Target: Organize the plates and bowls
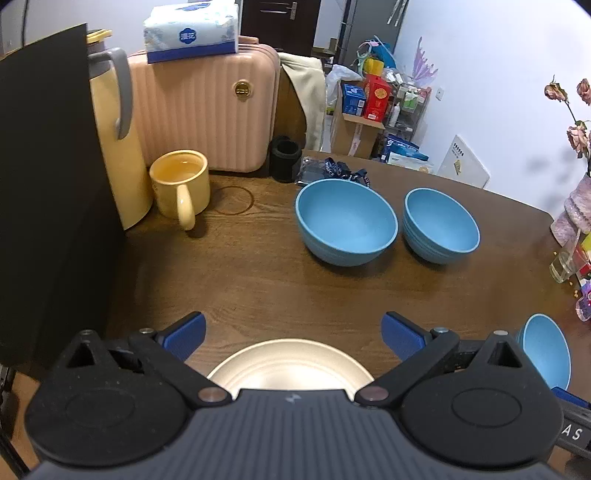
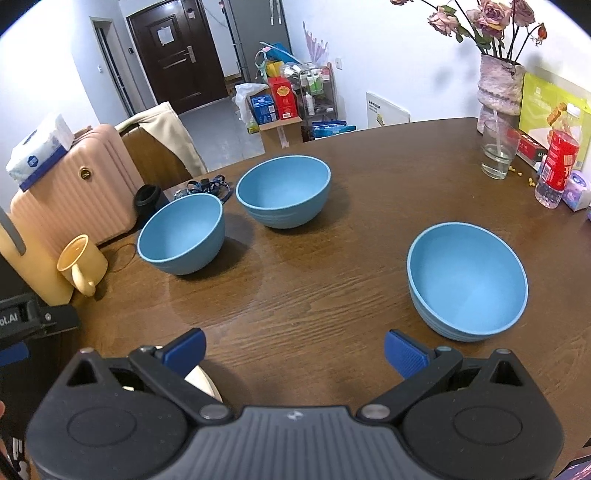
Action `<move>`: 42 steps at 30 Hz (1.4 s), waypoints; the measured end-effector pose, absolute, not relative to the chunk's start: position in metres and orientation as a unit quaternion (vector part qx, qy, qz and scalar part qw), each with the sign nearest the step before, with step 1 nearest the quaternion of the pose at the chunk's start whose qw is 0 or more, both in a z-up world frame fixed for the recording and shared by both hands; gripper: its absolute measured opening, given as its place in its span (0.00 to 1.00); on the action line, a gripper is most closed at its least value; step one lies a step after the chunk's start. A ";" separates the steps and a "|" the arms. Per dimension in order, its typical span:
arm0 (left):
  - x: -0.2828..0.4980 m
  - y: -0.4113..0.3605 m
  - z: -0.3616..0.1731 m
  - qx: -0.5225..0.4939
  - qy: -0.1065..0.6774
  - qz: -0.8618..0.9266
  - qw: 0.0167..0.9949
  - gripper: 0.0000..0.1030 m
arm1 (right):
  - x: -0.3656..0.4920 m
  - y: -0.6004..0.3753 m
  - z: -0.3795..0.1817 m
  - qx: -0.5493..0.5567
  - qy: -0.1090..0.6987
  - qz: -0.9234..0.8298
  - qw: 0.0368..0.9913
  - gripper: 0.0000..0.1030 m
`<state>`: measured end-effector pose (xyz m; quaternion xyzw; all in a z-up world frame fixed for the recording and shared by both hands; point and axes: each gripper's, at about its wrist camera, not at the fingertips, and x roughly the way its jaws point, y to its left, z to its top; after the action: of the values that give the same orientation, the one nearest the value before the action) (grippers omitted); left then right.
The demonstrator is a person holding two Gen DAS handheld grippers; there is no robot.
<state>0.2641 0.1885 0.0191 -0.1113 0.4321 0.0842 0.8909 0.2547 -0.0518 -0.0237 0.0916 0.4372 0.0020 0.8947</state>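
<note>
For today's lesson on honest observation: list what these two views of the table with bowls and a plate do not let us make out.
- Plate: left wrist view, near half hidden by the left gripper; only a sliver in the right wrist view.
- Near bowl: left wrist view, partly behind the gripper's body.
- Mug: what it holds is unclear.
- Tissue pack: print too small to read.
- Flask: left side hidden by a dark panel.

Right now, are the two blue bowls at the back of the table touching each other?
Apart. The right wrist view shows bare wood between the left blue bowl and the far blue bowl; the left wrist view shows a narrow gap too.
</note>
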 end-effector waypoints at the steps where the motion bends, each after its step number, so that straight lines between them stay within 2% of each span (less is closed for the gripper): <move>1: 0.267 0.189 0.019 -0.111 0.432 0.083 0.891 1.00 | 0.257 -0.051 -0.024 0.091 0.438 0.000 0.895 1.00; 42: 0.357 0.218 0.009 -0.139 0.448 0.082 0.879 1.00 | 0.345 -0.003 -0.015 0.070 0.445 -0.011 0.892 1.00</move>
<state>0.3569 0.2182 0.0091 -0.1388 0.4478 0.0825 0.8794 0.3448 -0.0029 -0.0151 0.0702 0.4455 -0.0106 0.8925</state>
